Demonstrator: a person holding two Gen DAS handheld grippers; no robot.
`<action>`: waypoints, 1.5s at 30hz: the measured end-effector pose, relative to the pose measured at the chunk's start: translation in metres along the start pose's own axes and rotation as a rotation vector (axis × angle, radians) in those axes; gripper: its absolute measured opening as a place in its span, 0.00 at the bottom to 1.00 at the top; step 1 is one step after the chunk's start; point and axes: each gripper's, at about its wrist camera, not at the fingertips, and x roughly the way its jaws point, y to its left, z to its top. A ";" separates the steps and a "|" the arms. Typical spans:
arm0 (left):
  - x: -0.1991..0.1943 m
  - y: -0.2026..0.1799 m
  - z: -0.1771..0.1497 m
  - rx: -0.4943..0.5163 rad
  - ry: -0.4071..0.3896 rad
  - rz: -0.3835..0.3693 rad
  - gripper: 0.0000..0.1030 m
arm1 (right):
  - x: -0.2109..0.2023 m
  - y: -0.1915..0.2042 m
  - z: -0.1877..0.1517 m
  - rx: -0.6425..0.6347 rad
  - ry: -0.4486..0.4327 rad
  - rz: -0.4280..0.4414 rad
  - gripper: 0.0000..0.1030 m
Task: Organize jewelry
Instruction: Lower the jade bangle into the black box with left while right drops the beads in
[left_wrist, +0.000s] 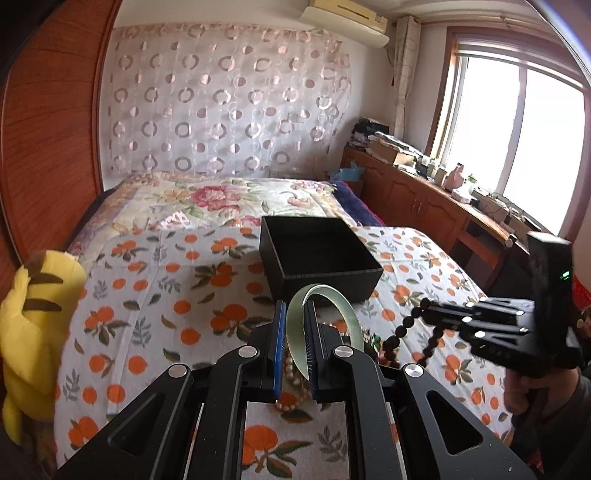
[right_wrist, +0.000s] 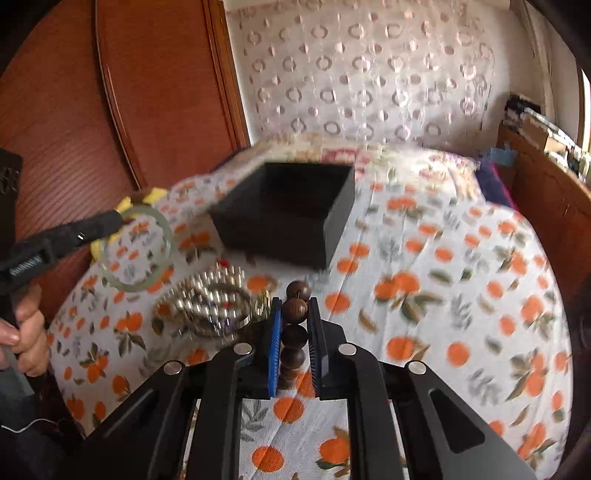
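My left gripper (left_wrist: 295, 308) is shut on a pale green jade bangle (left_wrist: 327, 291), which is held upright above the bed. The right wrist view shows that gripper (right_wrist: 123, 218) and the bangle (right_wrist: 170, 236) at the left. My right gripper (right_wrist: 294, 301) is shut on a string of dark brown wooden beads (right_wrist: 298, 290). In the left wrist view the bead string (left_wrist: 402, 326) hangs from it (left_wrist: 424, 308). An open black box (left_wrist: 325, 278) (right_wrist: 273, 236) sits on the bed just beyond both grippers. A pile of pearl and silver jewelry (right_wrist: 207, 304) (left_wrist: 291, 373) lies in front of the box.
The bed has an orange-print cover (right_wrist: 443, 295). A yellow plush toy (left_wrist: 33, 325) lies at its left edge beside a wooden wardrobe (left_wrist: 48, 129). A low wooden cabinet (left_wrist: 424, 199) with clutter runs under the window at the right. A person's hand (right_wrist: 26, 332) holds the left gripper's handle.
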 end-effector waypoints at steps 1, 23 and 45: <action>0.001 0.000 0.003 0.000 -0.003 -0.002 0.09 | -0.005 0.000 0.005 -0.009 -0.016 -0.002 0.14; 0.102 -0.003 0.069 0.019 0.049 -0.013 0.08 | -0.003 -0.022 0.117 -0.138 -0.163 0.024 0.15; 0.115 -0.005 0.069 0.032 0.107 -0.018 0.15 | 0.085 -0.026 0.116 -0.134 -0.020 0.098 0.15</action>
